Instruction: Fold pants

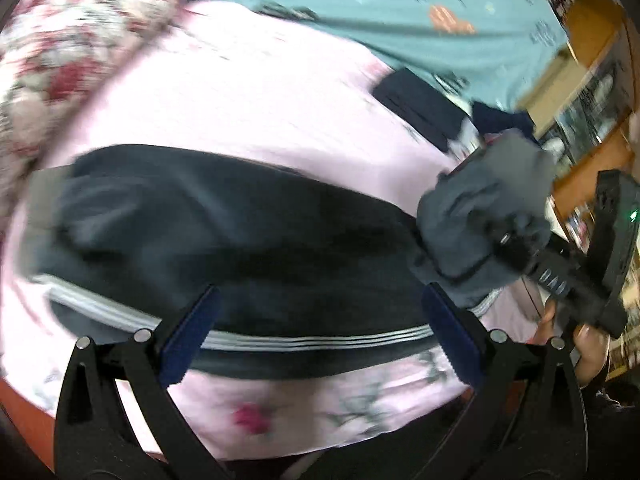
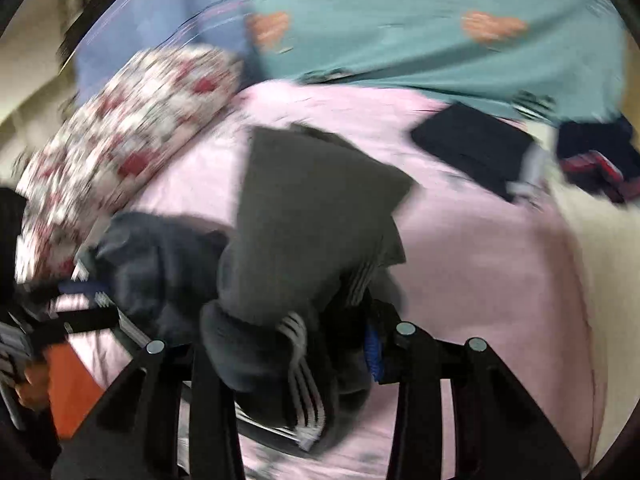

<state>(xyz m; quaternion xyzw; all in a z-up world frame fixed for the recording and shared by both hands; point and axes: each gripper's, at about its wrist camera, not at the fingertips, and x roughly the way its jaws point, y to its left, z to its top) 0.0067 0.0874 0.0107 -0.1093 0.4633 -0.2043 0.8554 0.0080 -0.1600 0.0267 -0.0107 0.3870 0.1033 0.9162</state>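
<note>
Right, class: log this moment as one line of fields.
task: fold pants | left claw: open over pants | right claw: shut on pants, end lifted | surface: pink sheet

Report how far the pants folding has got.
Done: one dark folded garment already lies at the far side of the pink sheet. In hand: the right tool is shut on one end of the dark striped pants, lifting it off the sheet, while the left tool is open over the part lying flat. Left: laying that end down, then flattening and any further folds.
</note>
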